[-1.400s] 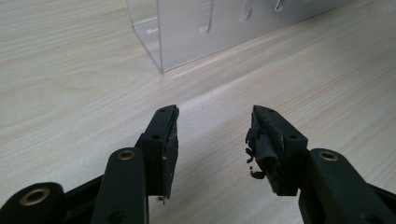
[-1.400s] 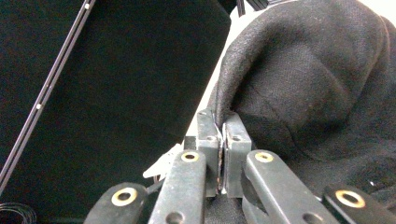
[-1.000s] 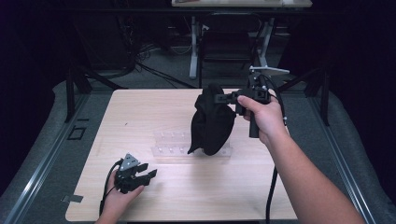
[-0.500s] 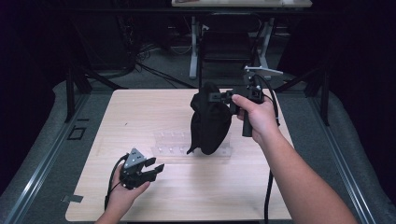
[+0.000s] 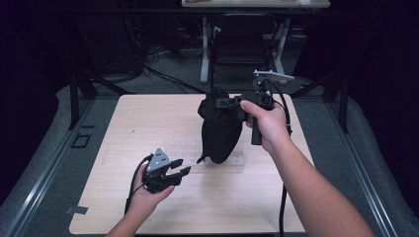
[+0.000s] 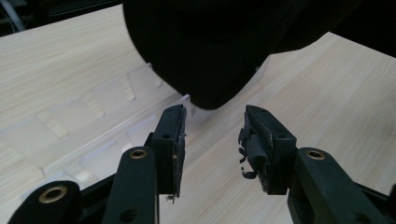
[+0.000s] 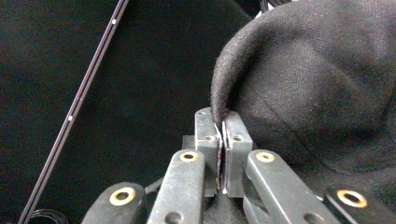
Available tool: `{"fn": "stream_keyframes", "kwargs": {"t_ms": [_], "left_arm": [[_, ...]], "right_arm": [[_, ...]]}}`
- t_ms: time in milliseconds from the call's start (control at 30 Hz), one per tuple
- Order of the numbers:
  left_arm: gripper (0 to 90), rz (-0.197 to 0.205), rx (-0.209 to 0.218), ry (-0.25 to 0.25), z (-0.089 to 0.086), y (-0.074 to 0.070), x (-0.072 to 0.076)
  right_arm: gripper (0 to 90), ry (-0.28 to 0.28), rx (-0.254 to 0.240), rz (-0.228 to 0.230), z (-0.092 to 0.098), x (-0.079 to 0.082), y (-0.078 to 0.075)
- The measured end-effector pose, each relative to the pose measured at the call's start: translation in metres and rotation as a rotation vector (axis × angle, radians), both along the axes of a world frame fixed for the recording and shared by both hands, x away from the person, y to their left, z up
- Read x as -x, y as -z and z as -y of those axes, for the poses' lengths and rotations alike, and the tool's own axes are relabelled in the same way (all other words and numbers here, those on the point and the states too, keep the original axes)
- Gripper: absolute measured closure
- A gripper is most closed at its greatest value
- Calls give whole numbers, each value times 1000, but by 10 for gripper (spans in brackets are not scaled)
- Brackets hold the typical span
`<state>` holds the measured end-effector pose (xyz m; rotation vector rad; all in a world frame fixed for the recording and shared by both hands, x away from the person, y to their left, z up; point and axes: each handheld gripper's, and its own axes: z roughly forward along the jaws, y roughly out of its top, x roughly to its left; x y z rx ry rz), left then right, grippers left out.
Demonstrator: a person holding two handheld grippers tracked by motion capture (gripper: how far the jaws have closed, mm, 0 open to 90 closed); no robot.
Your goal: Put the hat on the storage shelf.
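**Black cloth held up over the table, left gripper empty below it**

Nearest the camera, at the lower left of the high view, the left gripper [image 5: 174, 174] sits in the person's left hand [image 5: 148, 192] above the wooden table [image 5: 123, 128]; its jaws stand apart with nothing between them, and they have just been closing; in the left gripper view the two black jaws rise from the bottom edge with bare wood showing in the gap, and the right pad looks frayed.

Just beyond those jaws, in the middle of the high view, a clear plastic tray [image 5: 180, 148] lies flat on the table; its ribs show faintly at the left of the left gripper view [image 6: 93, 107]; whether the cloth touches it I cannot tell.

Above the tray hangs the black cloth [image 5: 220, 131], drooping from its top edge; its rounded lower end fills the upper middle of the left gripper view [image 6: 205, 51].

Farther back, right of centre, the right gripper [image 5: 223, 102] in the right hand [image 5: 267, 123] is clamped on the cloth's upper edge; the right gripper view shows its jaws pressed together on a fold of the fabric [image 7: 308, 93] at the frame's centre.

Beyond the table, at the top of the high view, lies a dark floor with cables [image 5: 163, 74].
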<state>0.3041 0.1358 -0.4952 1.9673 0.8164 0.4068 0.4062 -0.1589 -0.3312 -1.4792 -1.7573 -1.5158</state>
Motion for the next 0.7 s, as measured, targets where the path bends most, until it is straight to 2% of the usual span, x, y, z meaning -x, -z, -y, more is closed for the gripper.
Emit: {"fn": "stream_keyframes", "kwargs": {"t_ms": [467, 700], "left_arm": [[632, 21, -8, 58, 28, -14, -3], [644, 29, -1, 67, 34, -18, -3]], "right_arm": [[874, 5, 0, 4, 0, 0, 0], [872, 8, -7, 3, -1, 0, 1]]}}
